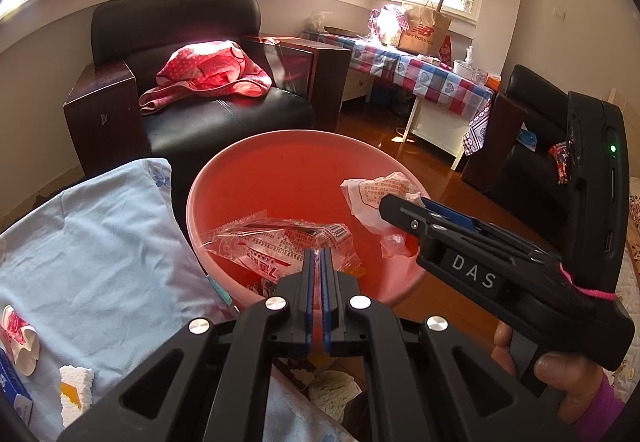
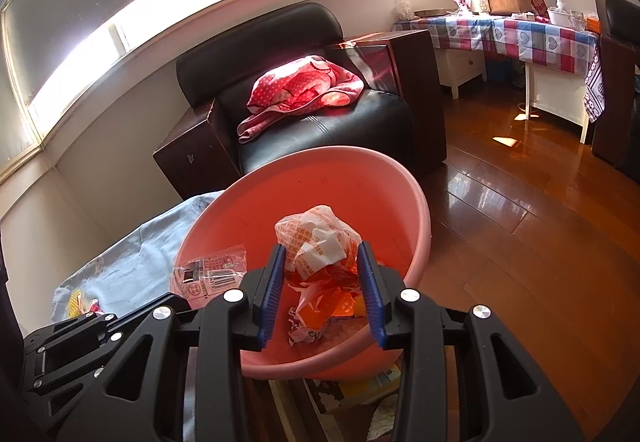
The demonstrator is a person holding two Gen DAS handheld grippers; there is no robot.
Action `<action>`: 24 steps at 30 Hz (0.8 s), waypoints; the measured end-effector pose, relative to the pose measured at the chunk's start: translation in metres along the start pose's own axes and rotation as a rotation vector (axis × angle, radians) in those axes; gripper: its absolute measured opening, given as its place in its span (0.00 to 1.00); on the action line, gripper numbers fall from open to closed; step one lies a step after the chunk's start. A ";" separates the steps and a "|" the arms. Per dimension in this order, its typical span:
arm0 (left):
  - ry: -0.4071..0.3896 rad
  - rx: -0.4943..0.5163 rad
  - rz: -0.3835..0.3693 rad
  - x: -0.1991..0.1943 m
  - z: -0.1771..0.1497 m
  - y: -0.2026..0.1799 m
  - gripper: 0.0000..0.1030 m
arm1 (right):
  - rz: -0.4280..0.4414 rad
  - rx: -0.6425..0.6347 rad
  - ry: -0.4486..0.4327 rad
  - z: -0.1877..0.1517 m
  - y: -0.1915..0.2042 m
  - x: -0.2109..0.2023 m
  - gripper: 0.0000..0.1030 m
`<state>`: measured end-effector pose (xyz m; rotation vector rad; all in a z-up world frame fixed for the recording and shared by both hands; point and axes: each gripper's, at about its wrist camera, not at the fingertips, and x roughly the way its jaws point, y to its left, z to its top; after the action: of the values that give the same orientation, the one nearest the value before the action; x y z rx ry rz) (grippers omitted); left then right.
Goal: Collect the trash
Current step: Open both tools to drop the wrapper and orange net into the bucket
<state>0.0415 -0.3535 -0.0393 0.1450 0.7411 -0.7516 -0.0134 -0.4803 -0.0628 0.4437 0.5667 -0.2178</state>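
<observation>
A pink basin (image 1: 288,170) stands just ahead on the edge of a surface. My left gripper (image 1: 318,253) is shut on a clear plastic wrapper with red print (image 1: 276,246), which hangs over the basin's near rim. From the right, my right gripper (image 1: 386,204) reaches over the basin, shut on a crumpled white and orange wrapper (image 1: 370,202). In the right wrist view this crumpled wrapper (image 2: 320,254) sits squeezed between the blue pads (image 2: 278,274) of my right gripper (image 2: 323,268), above the basin (image 2: 320,182). The clear wrapper (image 2: 212,274) shows at the left.
A light blue cloth (image 1: 100,242) lies left of the basin with a red and white wrapper (image 1: 20,342), a white and orange scrap (image 1: 76,390) and a blue box (image 1: 12,390). A black armchair (image 1: 224,122) holds a red dotted cloth (image 1: 208,74). A checked-cloth table (image 1: 432,74) stands behind on the wooden floor (image 2: 520,242).
</observation>
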 end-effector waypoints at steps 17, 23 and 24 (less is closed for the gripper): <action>-0.055 -0.034 0.000 -0.030 -0.004 0.010 0.33 | -0.010 -0.041 0.016 -0.002 0.010 -0.004 0.38; -0.079 -0.051 0.020 -0.054 -0.014 0.016 0.33 | 0.014 -0.105 -0.004 -0.005 0.033 -0.024 0.38; -0.082 -0.054 0.025 -0.058 -0.015 0.018 0.34 | 0.022 -0.112 -0.006 -0.006 0.037 -0.028 0.38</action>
<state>0.0160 -0.3014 -0.0147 0.0739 0.6803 -0.7086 -0.0275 -0.4421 -0.0391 0.3402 0.5654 -0.1657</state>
